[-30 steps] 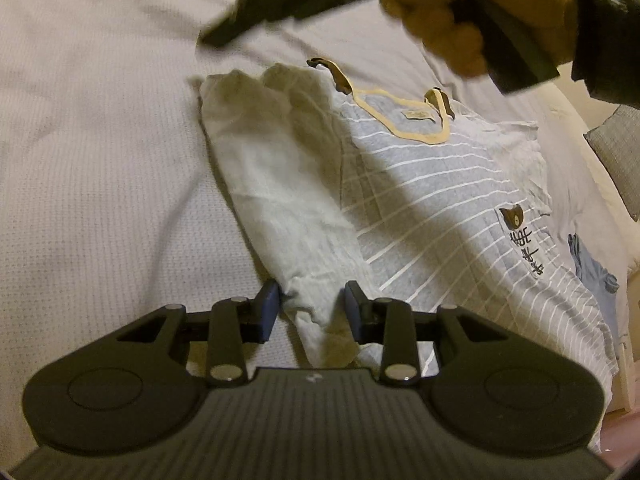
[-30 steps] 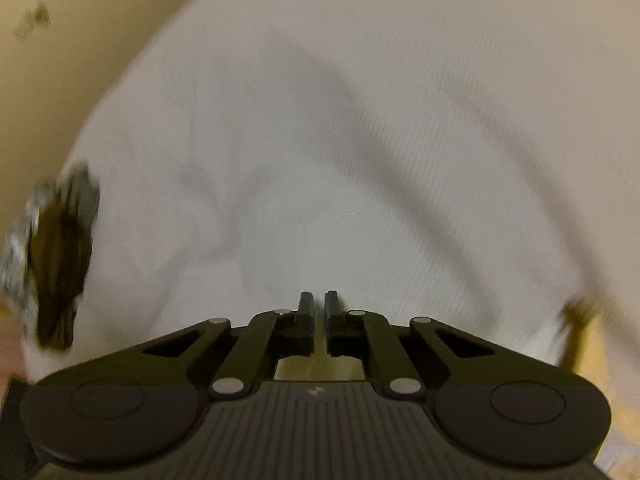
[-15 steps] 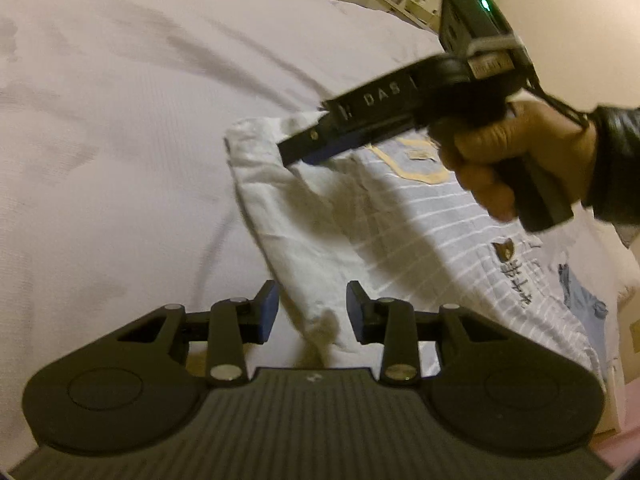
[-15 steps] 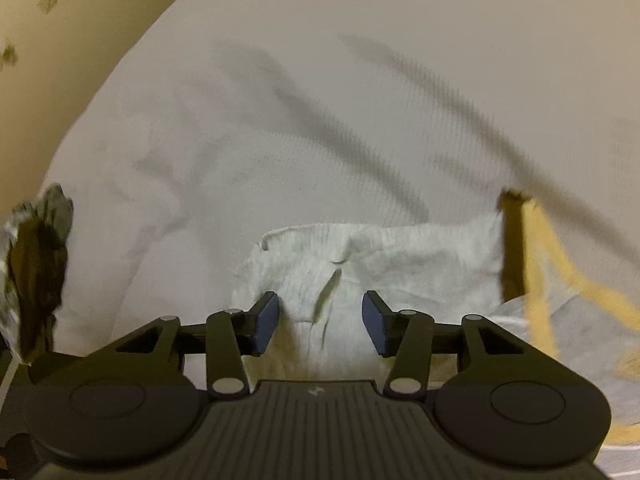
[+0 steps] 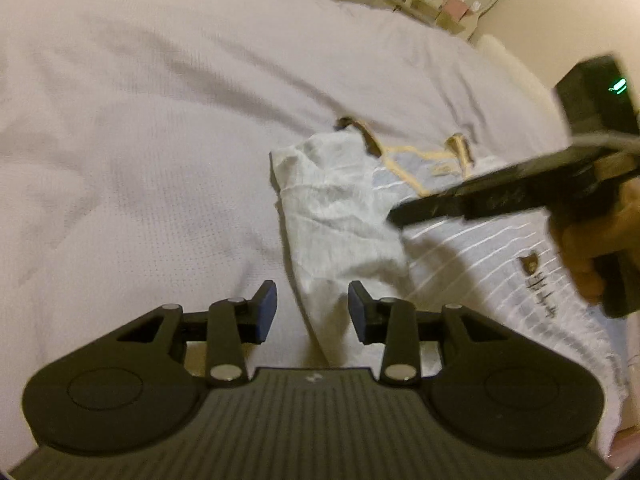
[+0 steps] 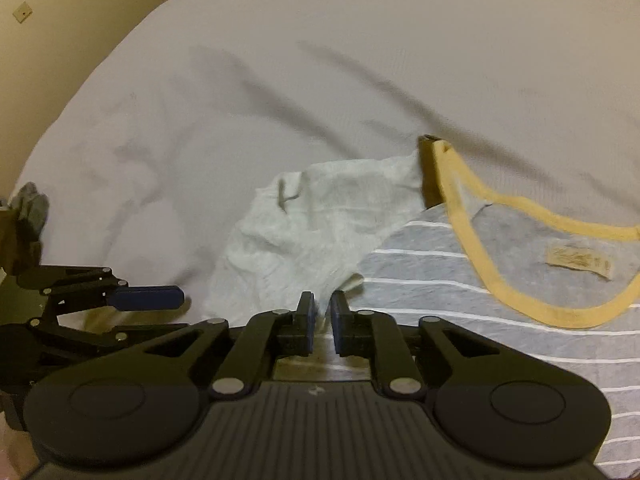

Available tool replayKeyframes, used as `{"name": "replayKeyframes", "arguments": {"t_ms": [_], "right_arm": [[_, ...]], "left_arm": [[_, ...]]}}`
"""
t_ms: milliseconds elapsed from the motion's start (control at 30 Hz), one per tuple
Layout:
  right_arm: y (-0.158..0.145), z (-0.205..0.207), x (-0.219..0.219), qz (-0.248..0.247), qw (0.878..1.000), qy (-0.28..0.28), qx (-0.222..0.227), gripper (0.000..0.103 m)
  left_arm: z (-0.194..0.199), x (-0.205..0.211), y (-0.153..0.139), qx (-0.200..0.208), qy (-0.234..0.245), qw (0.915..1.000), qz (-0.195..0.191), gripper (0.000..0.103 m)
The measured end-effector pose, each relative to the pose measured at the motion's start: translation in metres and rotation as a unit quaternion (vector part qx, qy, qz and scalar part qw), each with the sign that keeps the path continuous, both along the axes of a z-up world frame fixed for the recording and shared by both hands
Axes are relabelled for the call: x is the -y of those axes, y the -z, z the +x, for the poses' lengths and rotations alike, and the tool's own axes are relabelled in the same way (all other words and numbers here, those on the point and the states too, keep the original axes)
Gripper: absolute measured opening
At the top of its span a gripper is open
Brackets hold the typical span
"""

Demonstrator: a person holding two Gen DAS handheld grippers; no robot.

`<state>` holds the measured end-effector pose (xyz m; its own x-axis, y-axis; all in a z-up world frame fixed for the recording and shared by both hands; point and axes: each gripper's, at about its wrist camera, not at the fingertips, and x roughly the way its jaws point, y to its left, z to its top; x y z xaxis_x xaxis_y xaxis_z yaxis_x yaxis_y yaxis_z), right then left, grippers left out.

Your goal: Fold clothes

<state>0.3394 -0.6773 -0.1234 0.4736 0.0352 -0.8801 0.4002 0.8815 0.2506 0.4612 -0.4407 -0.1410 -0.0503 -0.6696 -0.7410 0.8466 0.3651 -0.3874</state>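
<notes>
A grey shirt (image 5: 480,268) with white stripes and a yellow neckline (image 6: 472,216) lies flat on the bed, its left side folded over so the pale inside (image 5: 340,216) shows. My left gripper (image 5: 312,312) is open at the shirt's lower left edge, and a strip of the pale fabric runs between its pads without touching them. My right gripper (image 6: 322,312) is at the inner edge of the pale fold (image 6: 312,232). Its jaws are closing, and the fabric fills the narrow gap. In the left wrist view the right gripper (image 5: 396,218) reaches in over the shirt.
The white bedcover (image 5: 160,128) spreads wide to the left and beyond the shirt. A hand (image 5: 592,252) holds the right gripper's handle. Shelves (image 5: 444,4) stand past the far edge of the bed. A dark bundle (image 6: 28,208) lies at the bed's left edge.
The right gripper came from past the collar down onto the pale fold, opened wide, then narrowed on the fabric. The left gripper shifted a little along the edge, jaws unchanged.
</notes>
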Motion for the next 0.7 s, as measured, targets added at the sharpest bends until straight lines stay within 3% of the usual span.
{"name": "replayKeyframes", "arguments": {"t_ms": [100,167,233,333,400,433,467,500,533,600,700], "right_arm": [[-0.017,0.006,0.007,-0.02,0.999,0.002,0.028,0.022],[-0.025,0.017,0.007,-0.033,0.998,-0.016,0.048,0.044],[-0.025,0.036,0.005,-0.026,0.997,-0.057,0.045,0.055],[-0.014,0.063,0.002,0.002,0.993,-0.115,0.02,0.055],[0.001,0.079,0.0,0.028,0.989,-0.143,-0.01,0.053],[0.008,0.086,-0.003,0.037,0.987,-0.154,-0.026,0.042],[0.01,0.093,-0.005,0.045,0.986,-0.161,-0.027,0.024],[0.012,0.1,-0.008,0.052,0.984,-0.168,-0.029,0.023],[0.01,0.107,-0.011,0.055,0.984,-0.17,-0.017,0.014],[0.005,0.121,-0.013,0.043,0.986,-0.163,0.002,0.01],[-0.003,0.131,-0.009,0.018,0.99,-0.141,0.023,0.015]], "left_arm": [[0.0,0.011,0.006,0.005,-0.003,0.9997,0.023,0.033],[0.0,0.011,0.008,0.007,-0.003,0.9997,0.021,0.033],[-0.001,0.012,0.009,0.007,-0.006,0.9998,0.02,0.033],[-0.001,0.009,0.009,0.002,-0.013,0.9998,0.015,0.033],[-0.001,0.005,0.008,-0.002,-0.019,0.9997,0.011,0.033],[-0.001,0.002,0.008,-0.003,-0.022,0.9997,0.009,0.033],[-0.001,0.0,0.009,-0.005,-0.024,0.9997,0.007,0.033],[-0.001,-0.002,0.009,-0.006,-0.027,0.9996,0.006,0.033],[-0.002,-0.003,0.01,-0.007,-0.028,0.9996,0.006,0.033],[-0.004,-0.005,0.011,-0.008,-0.03,0.9995,0.006,0.033],[-0.004,-0.007,0.01,-0.009,-0.032,0.9994,0.005,0.033]]}}
